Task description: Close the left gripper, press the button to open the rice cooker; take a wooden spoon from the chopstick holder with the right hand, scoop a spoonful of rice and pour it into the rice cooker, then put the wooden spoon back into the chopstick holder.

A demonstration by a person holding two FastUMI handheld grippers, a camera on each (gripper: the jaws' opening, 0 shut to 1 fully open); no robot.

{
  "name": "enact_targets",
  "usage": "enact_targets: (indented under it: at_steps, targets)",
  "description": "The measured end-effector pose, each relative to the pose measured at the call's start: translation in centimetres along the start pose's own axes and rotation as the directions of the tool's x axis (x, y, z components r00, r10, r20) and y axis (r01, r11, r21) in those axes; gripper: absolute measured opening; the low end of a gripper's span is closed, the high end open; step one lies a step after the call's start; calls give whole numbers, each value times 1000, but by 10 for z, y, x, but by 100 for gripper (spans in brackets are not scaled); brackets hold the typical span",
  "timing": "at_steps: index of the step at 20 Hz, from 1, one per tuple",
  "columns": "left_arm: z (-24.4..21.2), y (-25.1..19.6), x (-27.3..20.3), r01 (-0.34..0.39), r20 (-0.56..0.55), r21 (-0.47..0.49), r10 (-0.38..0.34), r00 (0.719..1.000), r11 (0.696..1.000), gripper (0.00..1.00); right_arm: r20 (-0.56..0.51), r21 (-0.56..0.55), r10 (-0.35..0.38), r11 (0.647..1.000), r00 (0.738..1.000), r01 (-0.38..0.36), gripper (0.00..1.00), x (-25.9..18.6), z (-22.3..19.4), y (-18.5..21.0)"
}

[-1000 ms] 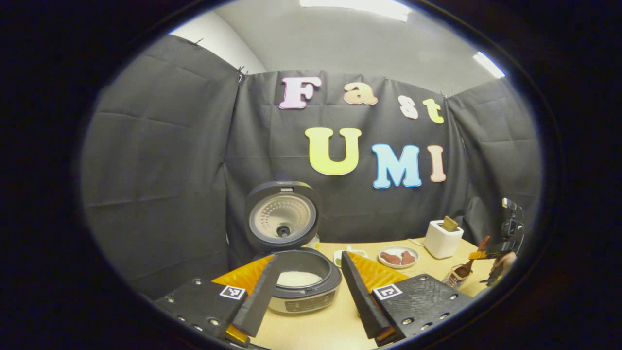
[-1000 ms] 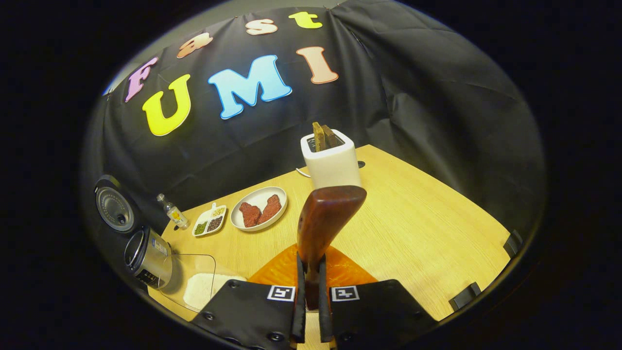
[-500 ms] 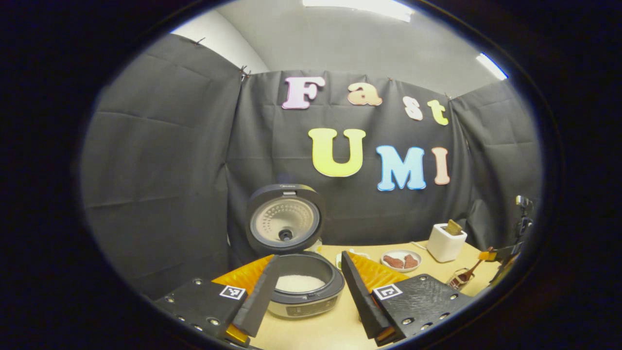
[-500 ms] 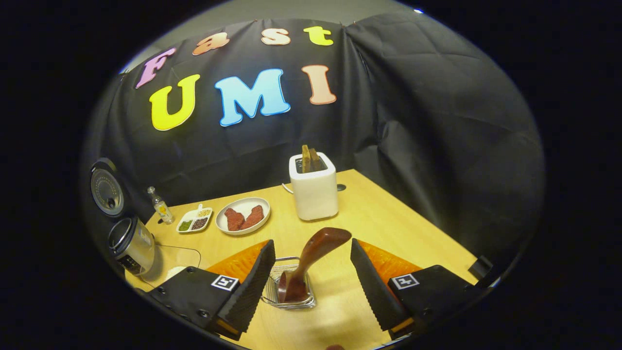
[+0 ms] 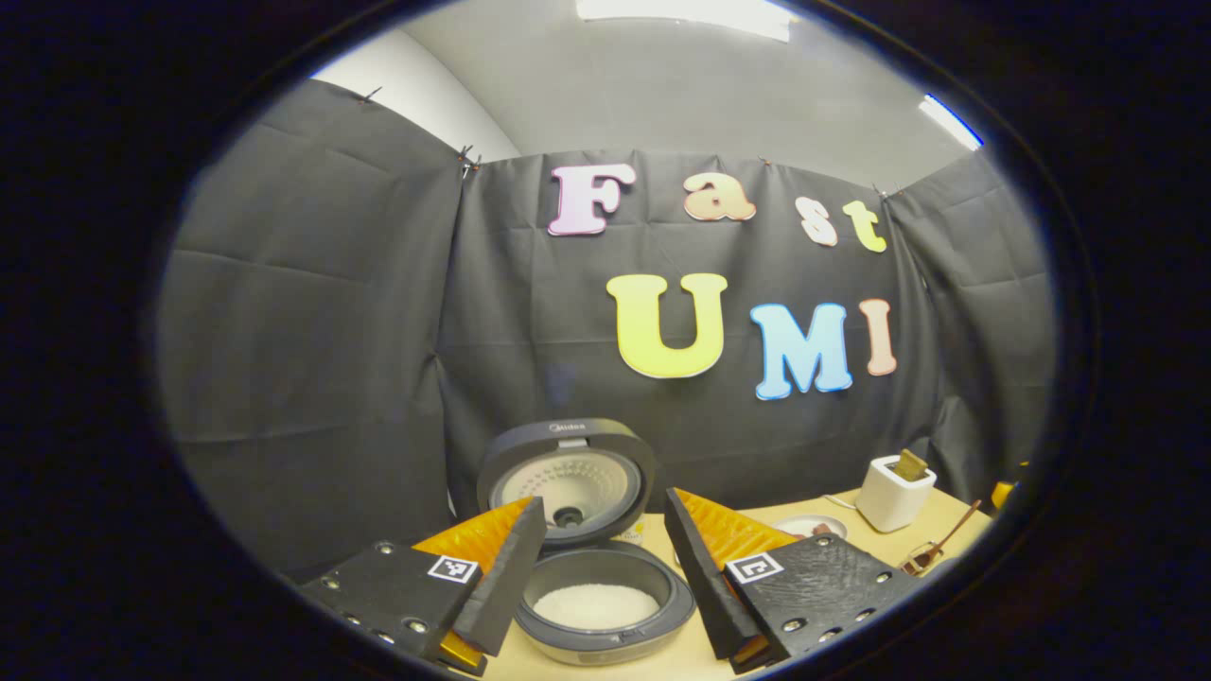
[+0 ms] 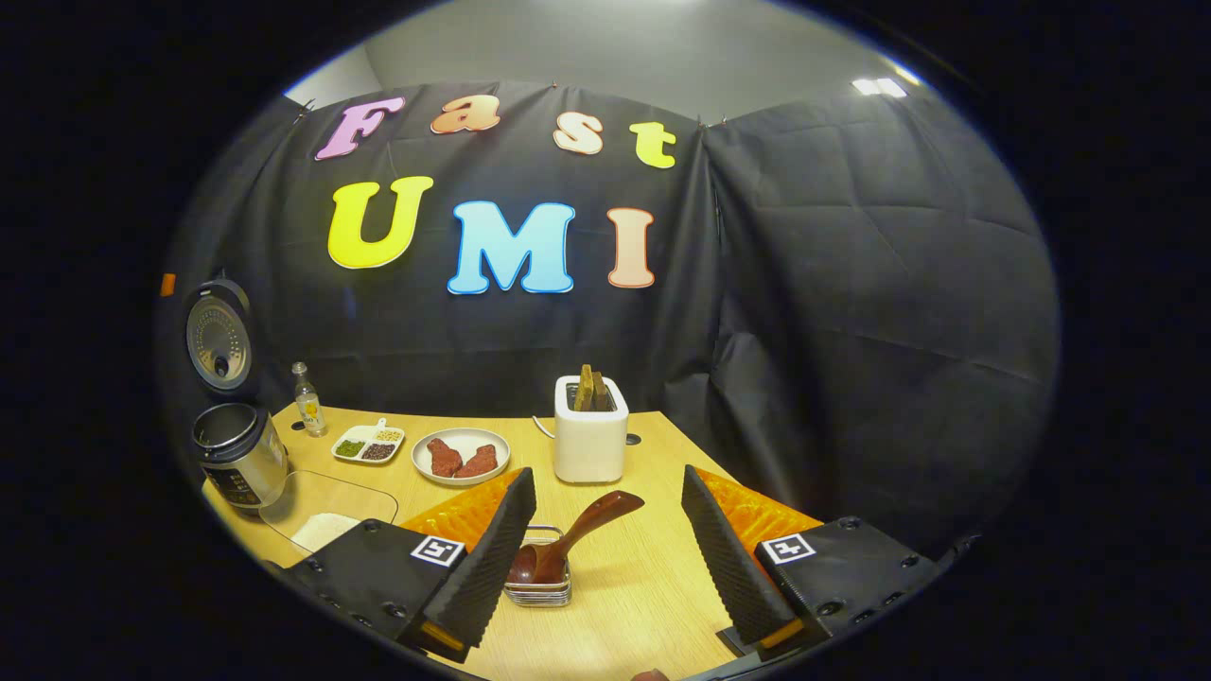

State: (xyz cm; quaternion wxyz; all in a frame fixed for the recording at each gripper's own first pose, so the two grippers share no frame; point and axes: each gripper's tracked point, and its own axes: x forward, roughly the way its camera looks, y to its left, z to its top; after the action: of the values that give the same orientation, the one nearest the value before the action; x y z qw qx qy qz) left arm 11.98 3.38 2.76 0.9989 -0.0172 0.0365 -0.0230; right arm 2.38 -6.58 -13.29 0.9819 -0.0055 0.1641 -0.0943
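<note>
1. With the wooden spoon (image 6: 568, 539) resting bowl-down in the chopstick holder (image 6: 539, 588), the right gripper (image 6: 605, 558) has its fingers spread wide and holds nothing; the spoon stands free between them, touching neither.
2. Its long axis slants: the bowl sits low in the holder, and the handle rises up and away, tipping toward the white toaster (image 6: 589, 440) behind the holder.
3. Judged from this, the last step looks done, and all that is left for the right gripper is to draw back from the holder without knocking the handle.
4. The left gripper (image 5: 605, 577) also has its fingers wide apart and empty, and it hovers near the rice cooker (image 5: 605, 605), well apart from the holder; the right gripper is plainly the nearer one to the spoon.
5. The cooker's lid (image 5: 568, 478) stands upright and open, and white rice lies in the pot.
6. Leftward of the holder on the counter (image 6: 643, 605), a clear tray (image 6: 326, 515) holds a heap of white rice.
7. Behind the holder, a plate (image 6: 461, 456) carries two reddish pieces, a small divided dish (image 6: 367, 445) holds green and dark grains, and a small bottle (image 6: 305, 402) stands beside the cooker.
</note>
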Motion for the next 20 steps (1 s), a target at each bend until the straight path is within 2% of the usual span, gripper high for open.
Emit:
enact_targets:
  at_steps: [1, 6, 12, 16, 20]
  targets:
    - [8, 3, 12, -7, 8, 3, 7, 1000, 1000, 80, 3, 2, 5, 1000, 1000, -5, 98, -6, 0, 5]
    - [33, 21, 80, -34, 21, -15, 34, 999, 999, 77, -26, -18, 32, 999, 999, -33, 97, -26, -18, 13]
    - [37, 40, 162, -58, 12, -34, 59, 998, 998, 77, -77, -13, 9, 1000, 997, -10, 99, -38, -38, 4]
    - [19, 54, 214, -86, -43, -72, 83, 996, 994, 80, -95, -34, -4, 999, 995, 1, 97, -37, -43, 1]
    - [-13, 59, 236, -108, -127, -81, 97, 987, 991, 78, -98, -51, -2, 999, 995, -3, 97, -36, -40, 1]
